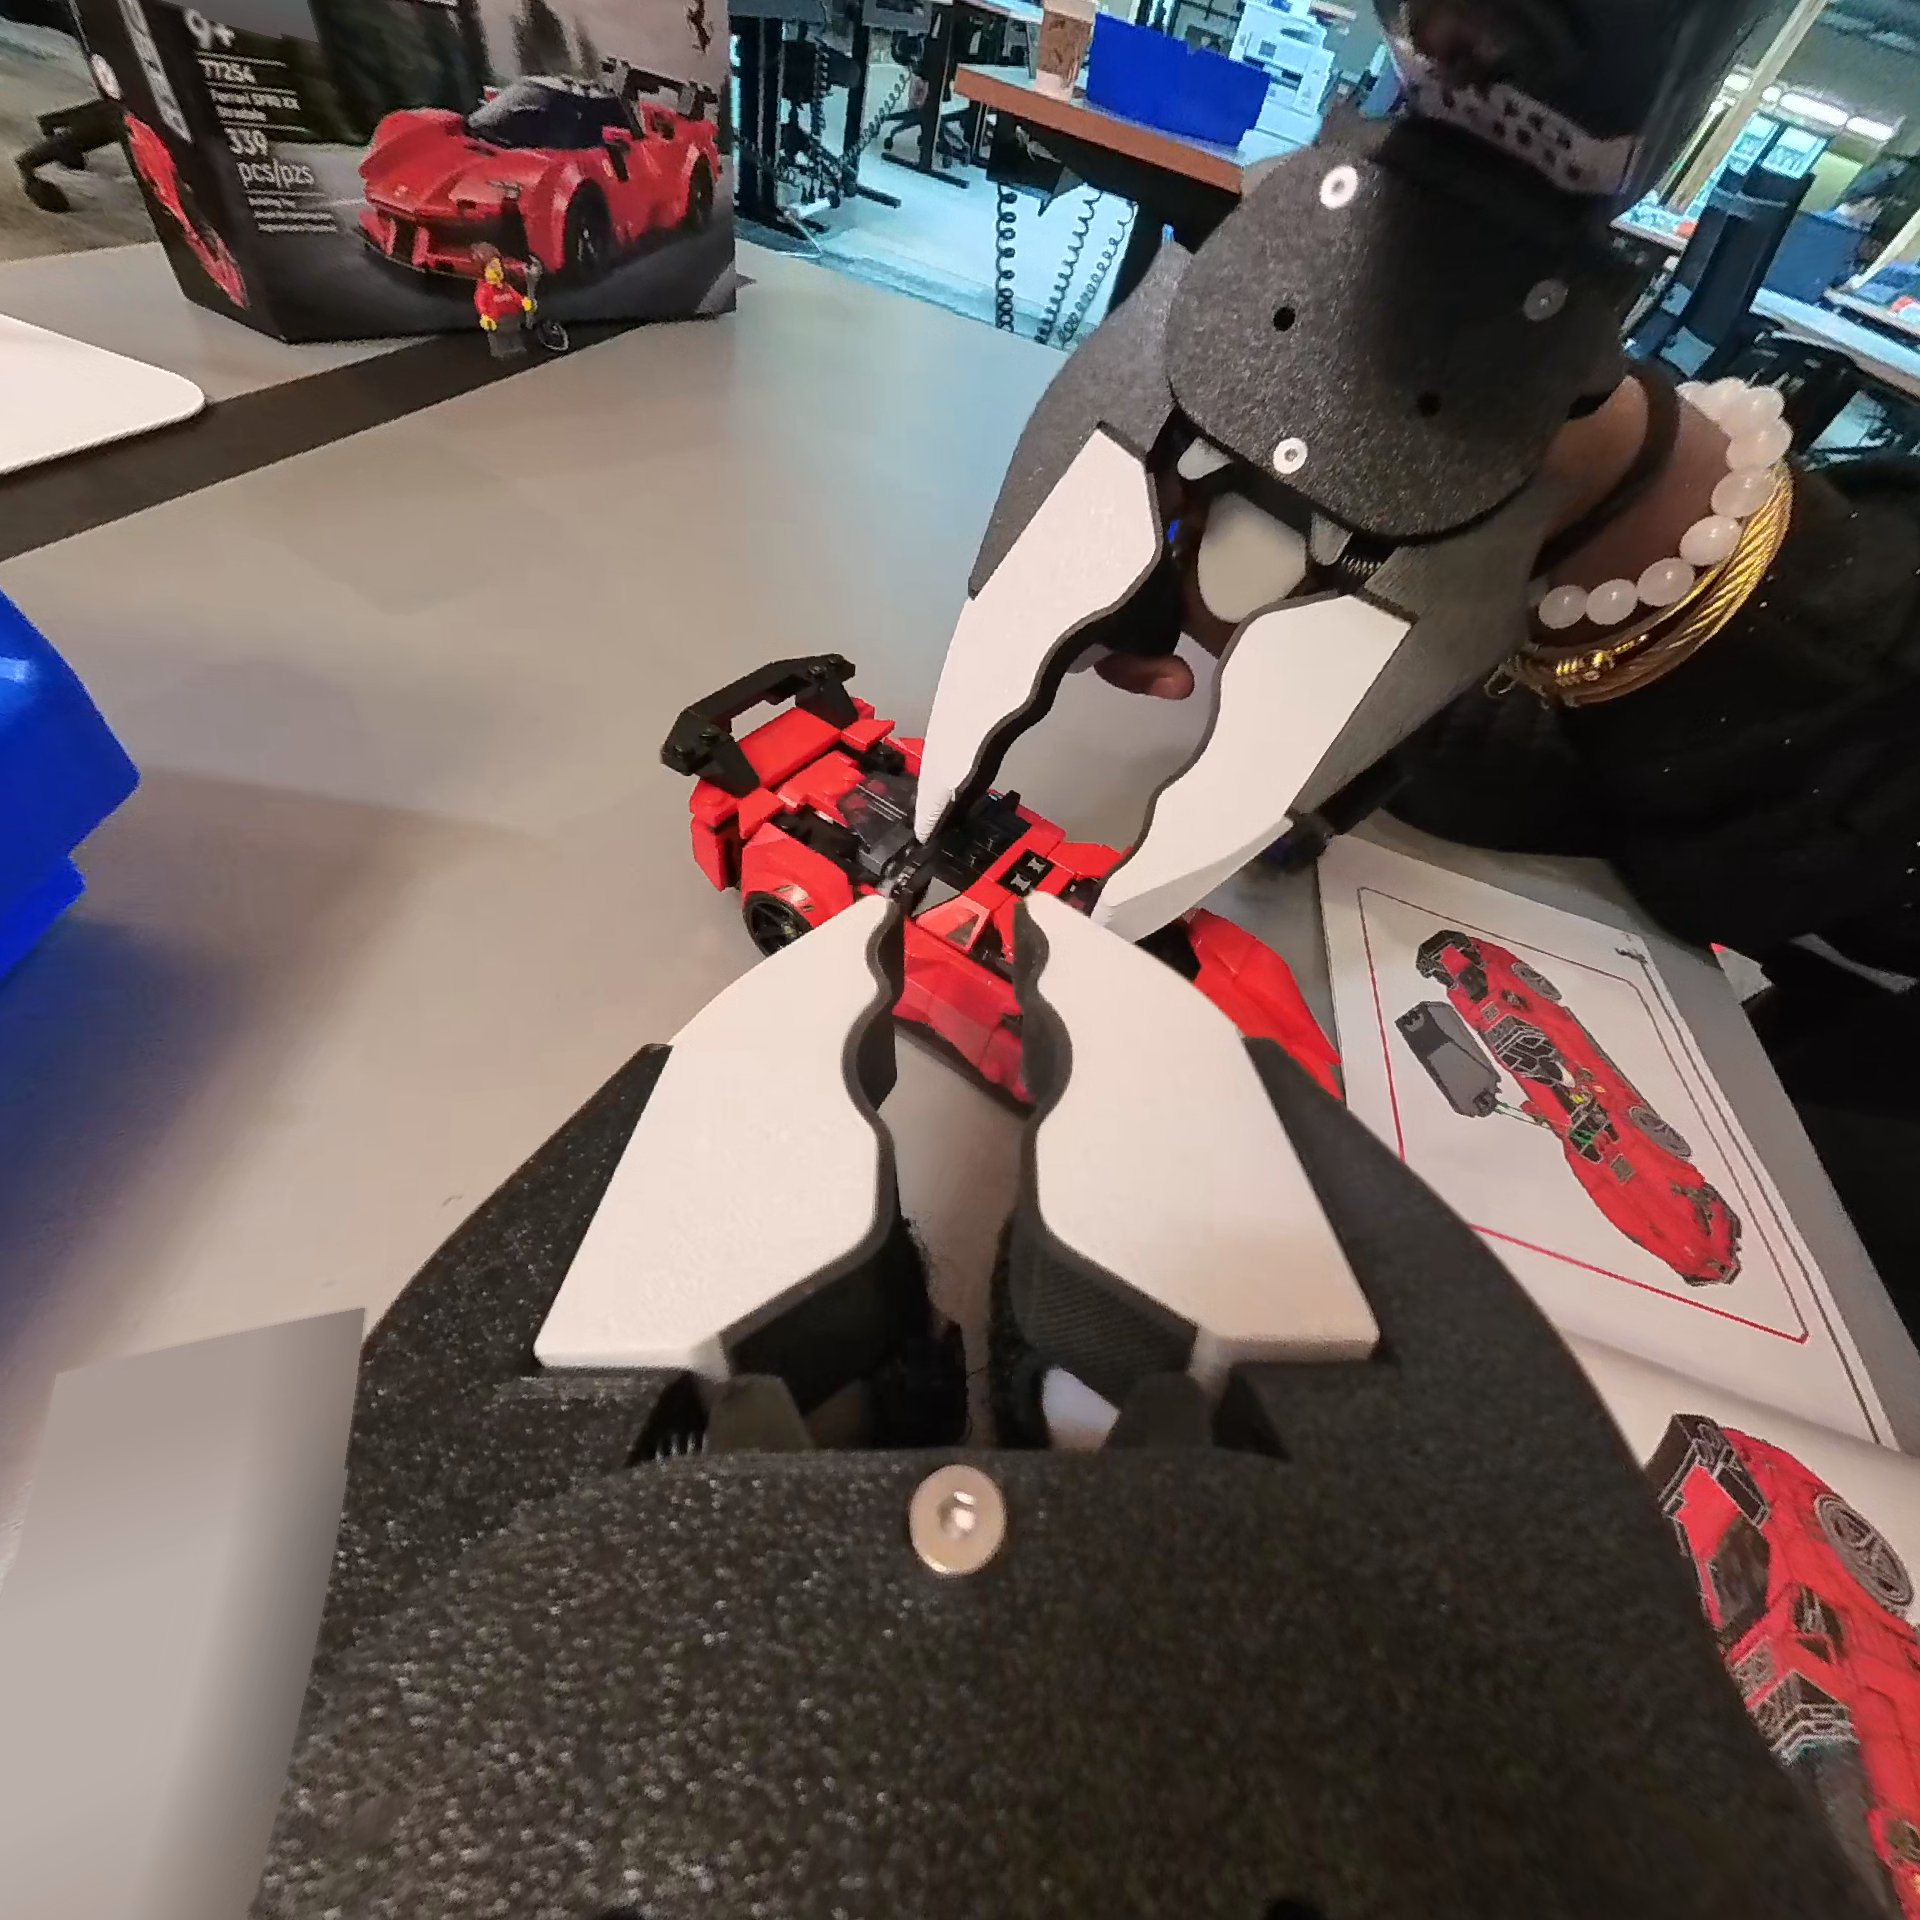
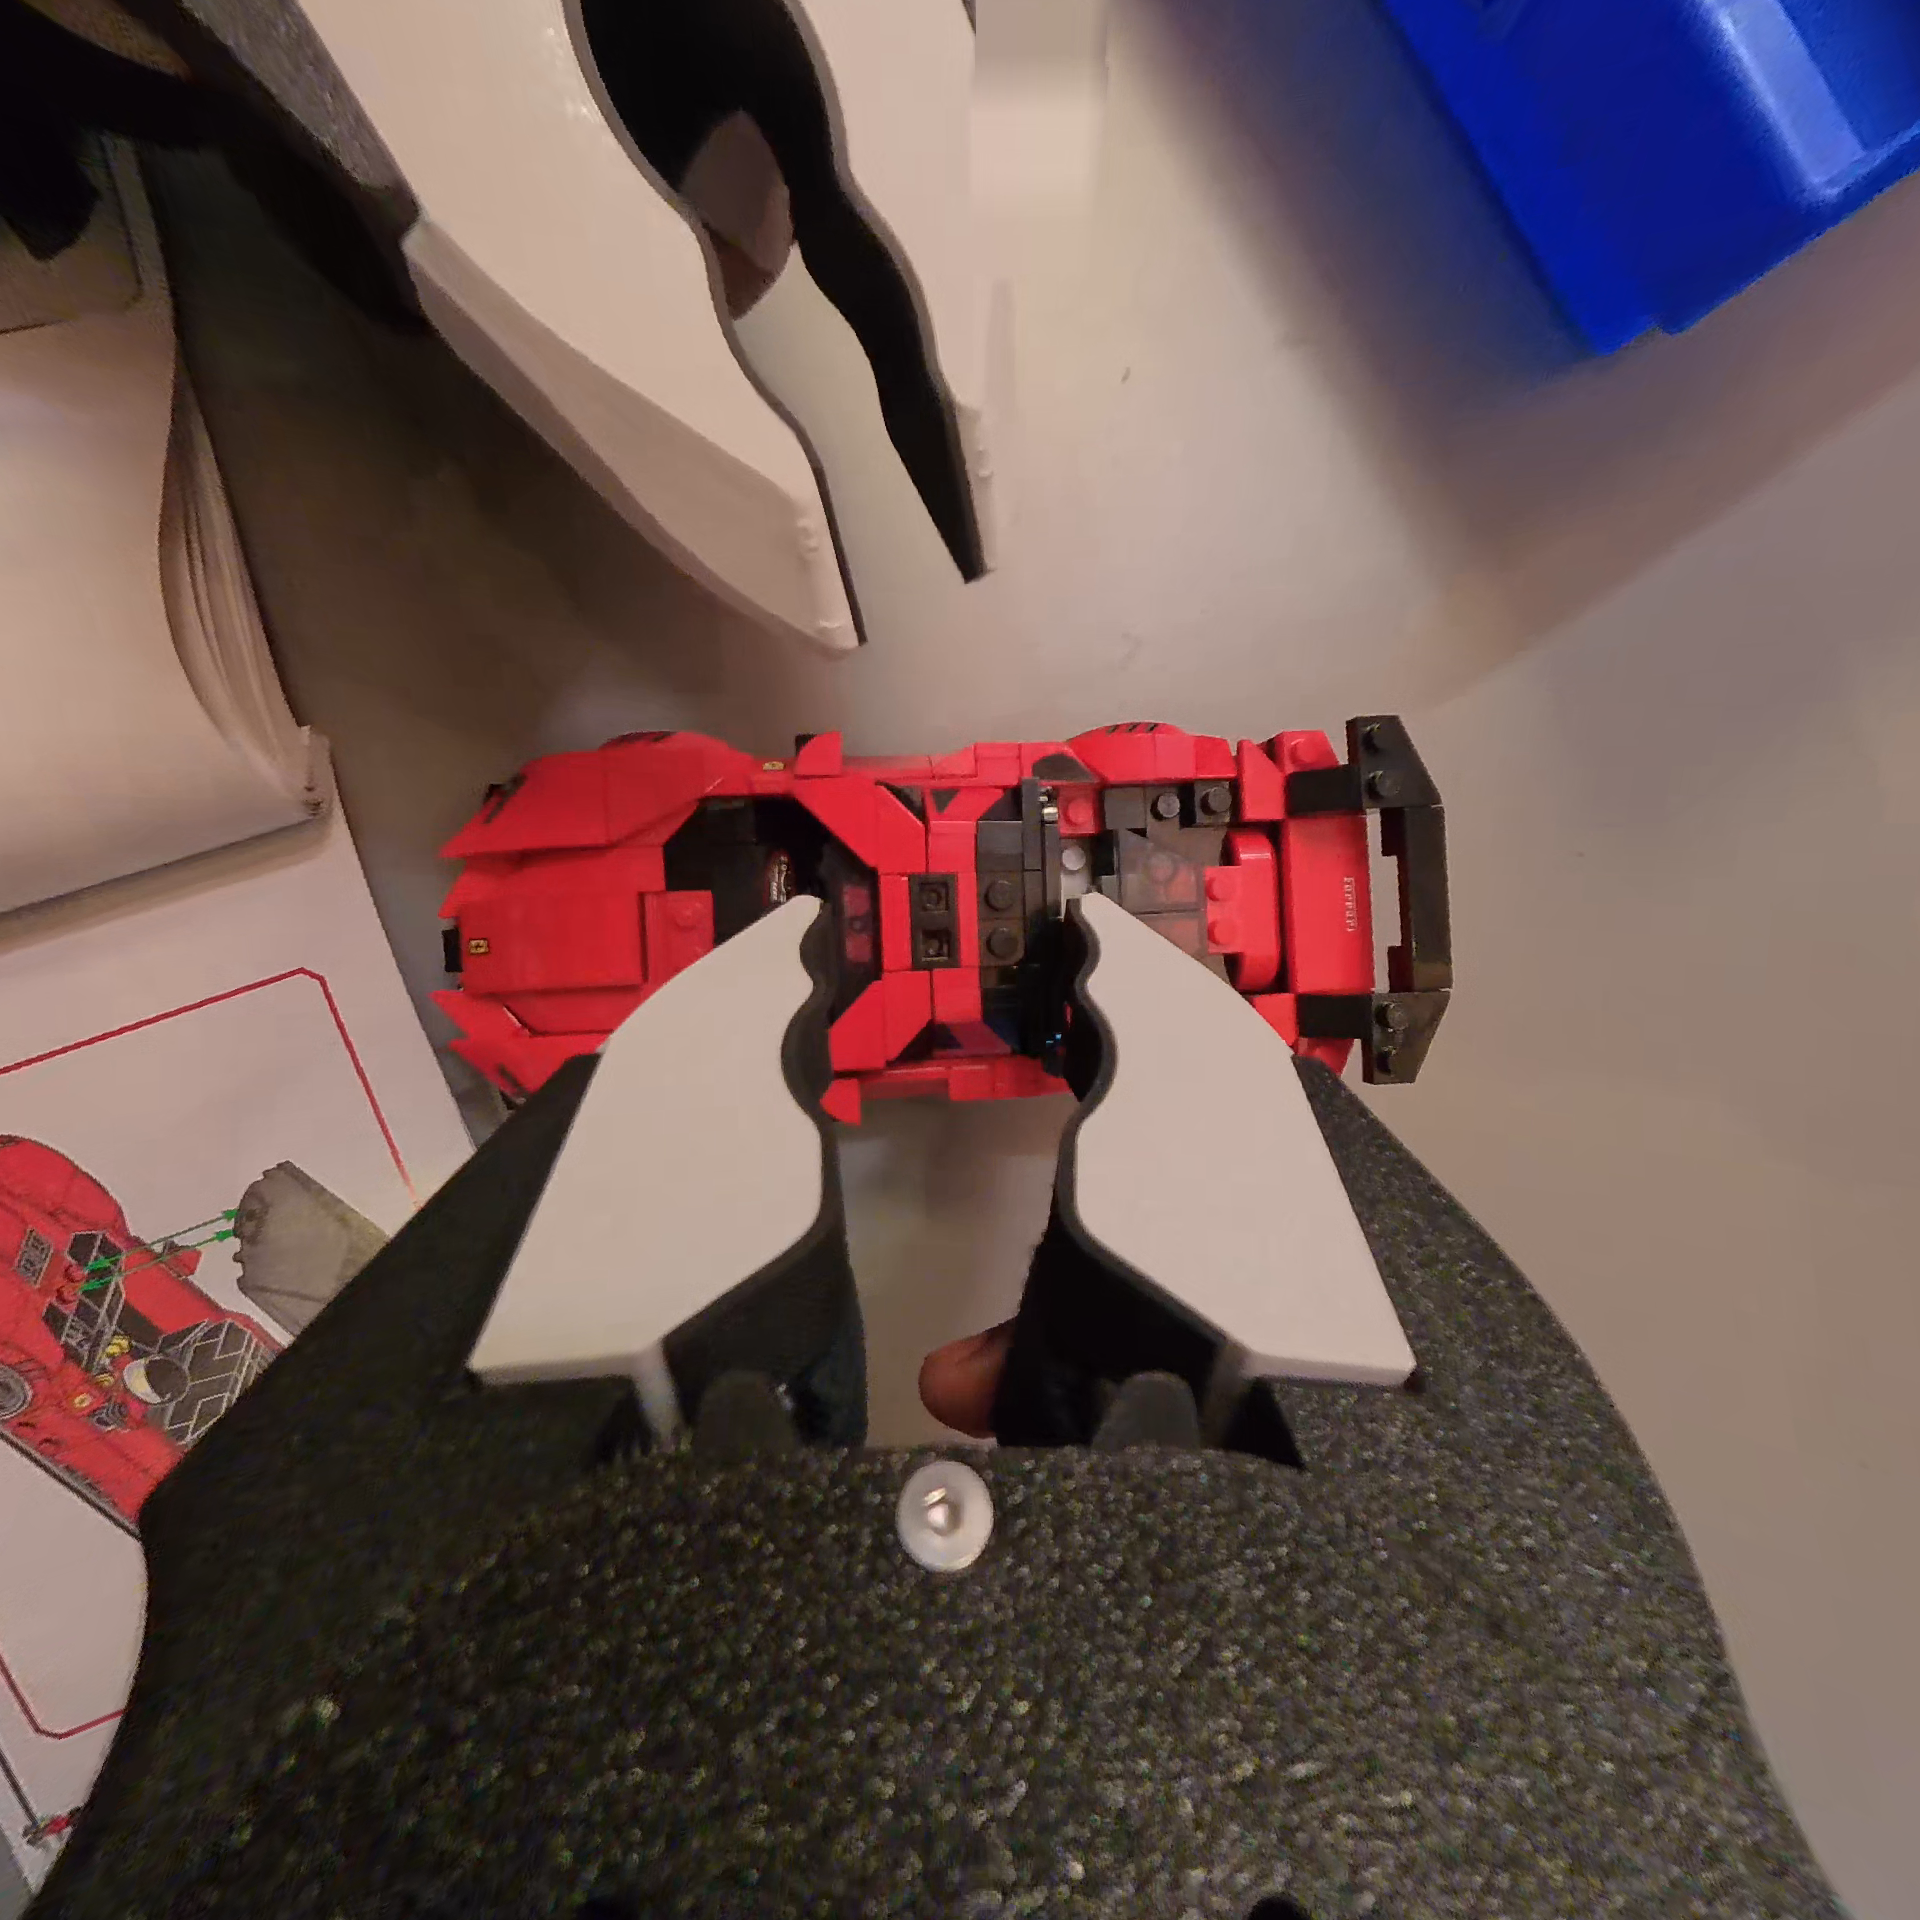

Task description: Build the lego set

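Note:
A red Lego car [image 1: 821, 831] with a black rear wing [image 1: 764, 707] stands on the grey table; the right wrist view shows it from above [image 2: 561, 914], its middle uncovered with black parts showing. My right gripper [image 2: 948, 906] is open and straddles the car's middle. In the left wrist view it [image 1: 1023, 871] comes down from the upper right, and one fingertip [image 1: 932, 816] touches a small black piece [image 1: 906, 878] in the cockpit area. My left gripper [image 1: 956, 914] is open and empty, just beside the car; it also shows in the right wrist view [image 2: 909, 603].
An open instruction booklet [image 1: 1558, 1091] [image 2: 156, 1039] lies by the car's nose. The set's box [image 1: 416, 156] and a minifigure [image 1: 502, 301] stand at the back. A blue bin [image 1: 42, 748] [image 2: 1662, 156] is near the car's rear. A sleeve with bracelets [image 1: 1714, 520] holds the right gripper. My right fingertips sit around 5 cm from my left ones. The minifigure [image 1: 502, 301] sits 40 cm or so from the ends of my right fingers.

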